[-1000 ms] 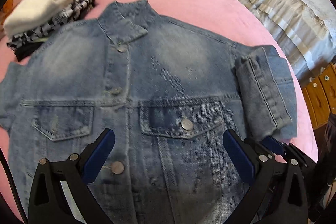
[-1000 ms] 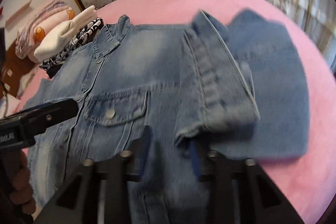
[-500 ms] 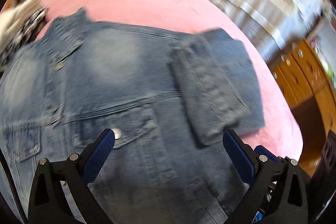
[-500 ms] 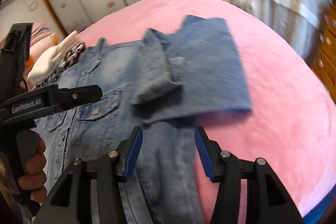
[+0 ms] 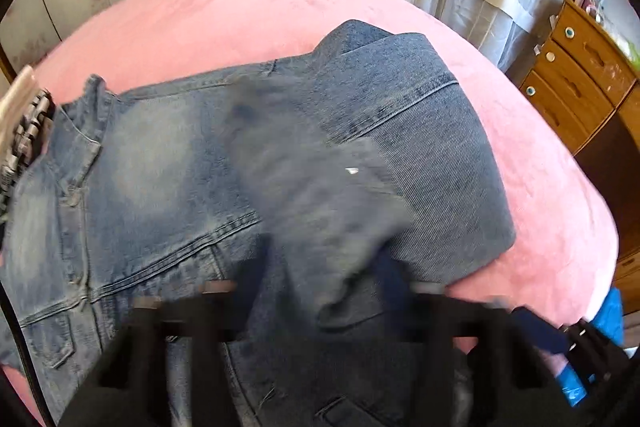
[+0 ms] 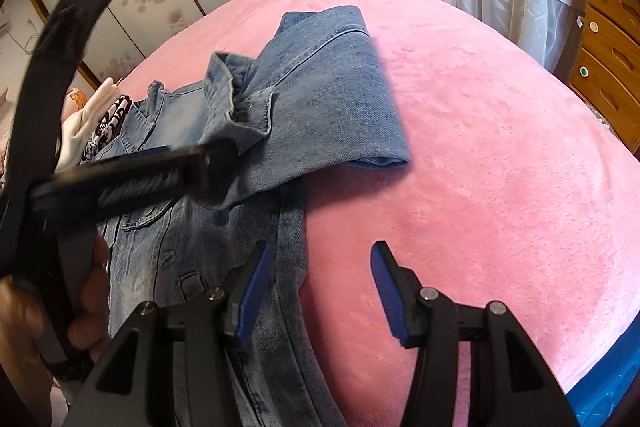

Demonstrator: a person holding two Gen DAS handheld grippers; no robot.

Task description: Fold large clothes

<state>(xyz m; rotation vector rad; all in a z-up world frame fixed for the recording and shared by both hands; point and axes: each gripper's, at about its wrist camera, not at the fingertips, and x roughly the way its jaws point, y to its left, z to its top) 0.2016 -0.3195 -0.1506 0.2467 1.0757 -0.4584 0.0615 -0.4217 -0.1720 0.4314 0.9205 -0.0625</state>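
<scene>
Left gripper [image 6: 216, 157]: angled steeply down over the jacket, jaws closing around the folded sleeve cuff [image 5: 328, 211] (blurred; whether the pads press it cannot be told).
Left hand [image 6: 86, 311]: wrapped round the black handle.
Right gripper [image 6: 316, 291]: half open, empty, above the jacket's side edge.
Denim jacket [image 5: 152, 163]: faded blue twill, front up, sleeve [image 6: 332, 107] folded inward.
Bed cover [image 6: 500, 167]: pink plush.

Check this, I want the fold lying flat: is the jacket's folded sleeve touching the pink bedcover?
Touching. The right wrist view shows the sleeve lying flat on the bedcover, no gap.
</scene>
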